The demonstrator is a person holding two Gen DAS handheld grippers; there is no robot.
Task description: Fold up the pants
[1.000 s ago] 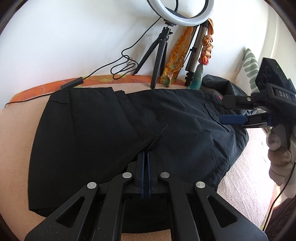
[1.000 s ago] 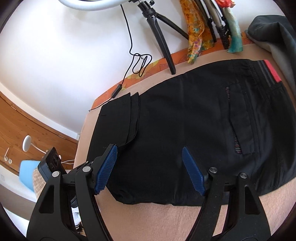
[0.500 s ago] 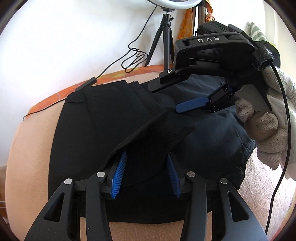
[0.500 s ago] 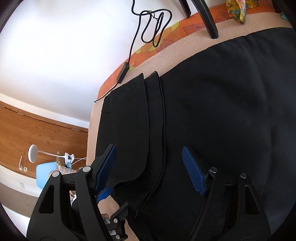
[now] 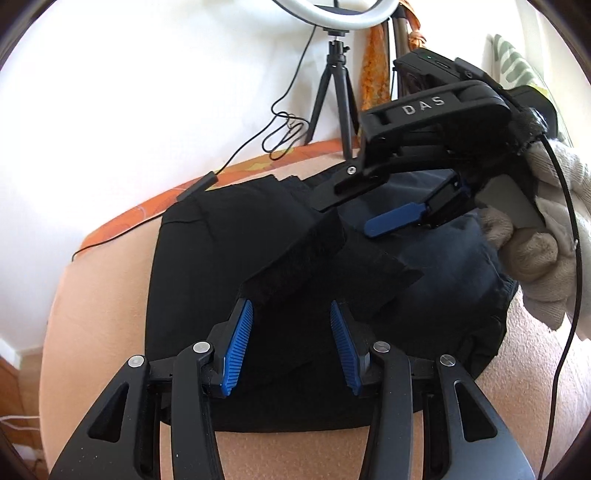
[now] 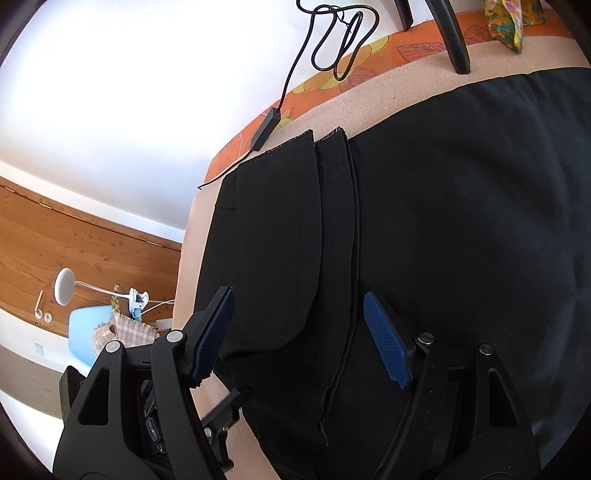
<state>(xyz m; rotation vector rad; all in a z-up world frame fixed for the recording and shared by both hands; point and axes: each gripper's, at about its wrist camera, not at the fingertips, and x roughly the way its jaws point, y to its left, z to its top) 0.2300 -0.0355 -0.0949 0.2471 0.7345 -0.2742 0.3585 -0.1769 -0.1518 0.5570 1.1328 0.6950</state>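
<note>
The black pants (image 5: 207, 280) lie folded on a beige padded surface (image 5: 99, 314), also seen in the right wrist view (image 6: 461, 221). My left gripper (image 5: 291, 343) is open at the near edge, with a raised flap of black fabric (image 5: 332, 258) standing loose between and beyond its blue pads. My right gripper (image 6: 299, 332) is open and hovers low over the leg hems (image 6: 317, 192). It also shows in the left wrist view (image 5: 399, 206), above the pants to the right, held by a gloved hand (image 5: 535, 236).
A ring light tripod (image 5: 336, 92) and its cable (image 5: 284, 129) stand at the back edge by the white wall. An inline cable switch (image 6: 266, 127) lies on the orange cover. A colourful cloth (image 6: 506, 18) sits at the back right. A wooden floor and blue chair (image 6: 85, 332) lie far left.
My left gripper has opened and let go of the fabric fold it pinched. My right gripper has moved left across the pants to the leg hems, staying open.
</note>
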